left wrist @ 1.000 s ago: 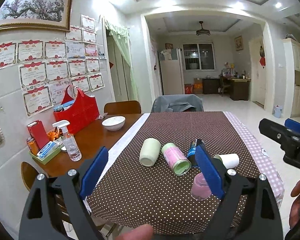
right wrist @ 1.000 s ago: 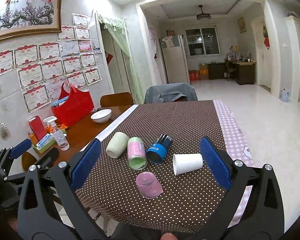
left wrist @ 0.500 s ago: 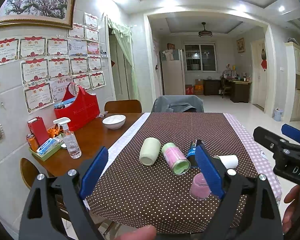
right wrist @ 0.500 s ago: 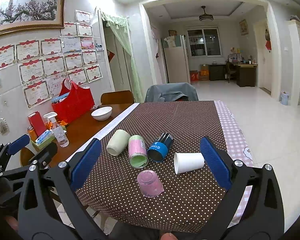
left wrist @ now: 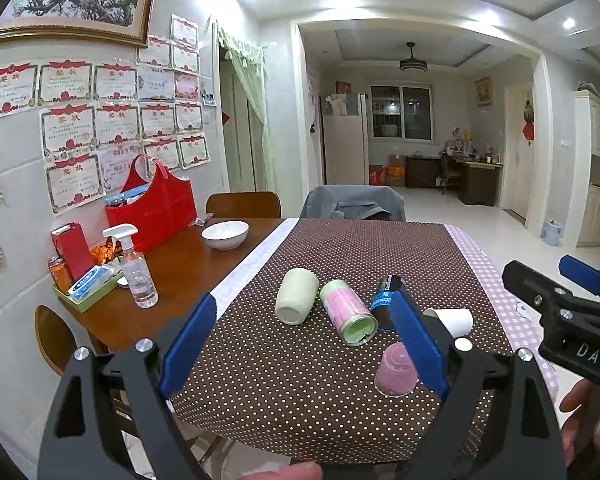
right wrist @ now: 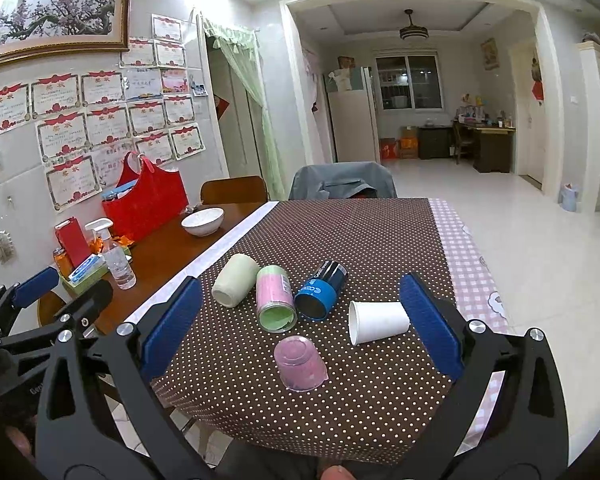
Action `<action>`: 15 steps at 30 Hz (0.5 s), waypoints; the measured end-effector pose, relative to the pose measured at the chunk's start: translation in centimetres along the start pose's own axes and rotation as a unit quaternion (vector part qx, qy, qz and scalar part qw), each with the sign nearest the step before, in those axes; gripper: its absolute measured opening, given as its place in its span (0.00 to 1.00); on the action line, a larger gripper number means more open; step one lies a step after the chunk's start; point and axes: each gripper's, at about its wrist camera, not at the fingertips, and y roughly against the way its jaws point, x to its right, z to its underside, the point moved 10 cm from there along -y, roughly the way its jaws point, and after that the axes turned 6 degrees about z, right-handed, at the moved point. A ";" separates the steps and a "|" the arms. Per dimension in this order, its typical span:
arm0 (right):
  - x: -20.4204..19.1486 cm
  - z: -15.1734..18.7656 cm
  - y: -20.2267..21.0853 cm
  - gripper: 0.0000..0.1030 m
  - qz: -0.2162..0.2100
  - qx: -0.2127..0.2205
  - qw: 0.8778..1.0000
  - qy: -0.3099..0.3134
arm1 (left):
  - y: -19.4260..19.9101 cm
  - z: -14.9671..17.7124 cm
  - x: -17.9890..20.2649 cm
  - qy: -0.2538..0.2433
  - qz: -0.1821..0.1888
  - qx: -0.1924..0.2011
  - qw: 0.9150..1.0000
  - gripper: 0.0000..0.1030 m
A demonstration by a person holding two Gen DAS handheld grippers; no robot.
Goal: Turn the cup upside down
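The pink cup (right wrist: pixel 300 364) already stands mouth-down on the dotted tablecloth (right wrist: pixel 364 240), closest to the right gripper (right wrist: pixel 300 320) and roughly centred ahead of its wide-spread blue pads (right wrist: pixel 428 316). That gripper holds nothing. The left gripper (left wrist: pixel 300 344) is likewise spread wide and empty; in its view the same pink cup sits just behind its right-hand pad, partly hidden by it.

Four cups lie on their sides further out from both tools: a pale green cup (right wrist: pixel 236 280) toward the left, a pink-and-green cup (right wrist: pixel 276 300) beside it, a blue cup (right wrist: pixel 320 290) next along, and a white paper cup (right wrist: pixel 378 322) nearest the right gripper's right-hand pad, its open mouth facing left.

Judged from this layout, one cup is done and the four lying ones are left, if the task covers them all; none is in a grasp yet. Which comes next cannot be told, though the paper cup and the pink-and-green cup lie nearest the right tool's opening. The paper cup looks light and likely to crush under a hard squeeze
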 end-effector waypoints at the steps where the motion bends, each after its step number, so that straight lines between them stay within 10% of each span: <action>1: 0.0 0.0 0.0 0.94 0.000 0.000 1.000 0.000 | 0.0 0.0 0.0 0.000 0.000 0.000 1.000 0.85; 15: 0.0 0.3 -0.3 0.94 -0.004 -0.006 1.000 -0.002 | 0.4 -0.2 -0.5 0.003 -0.005 0.012 1.000 0.85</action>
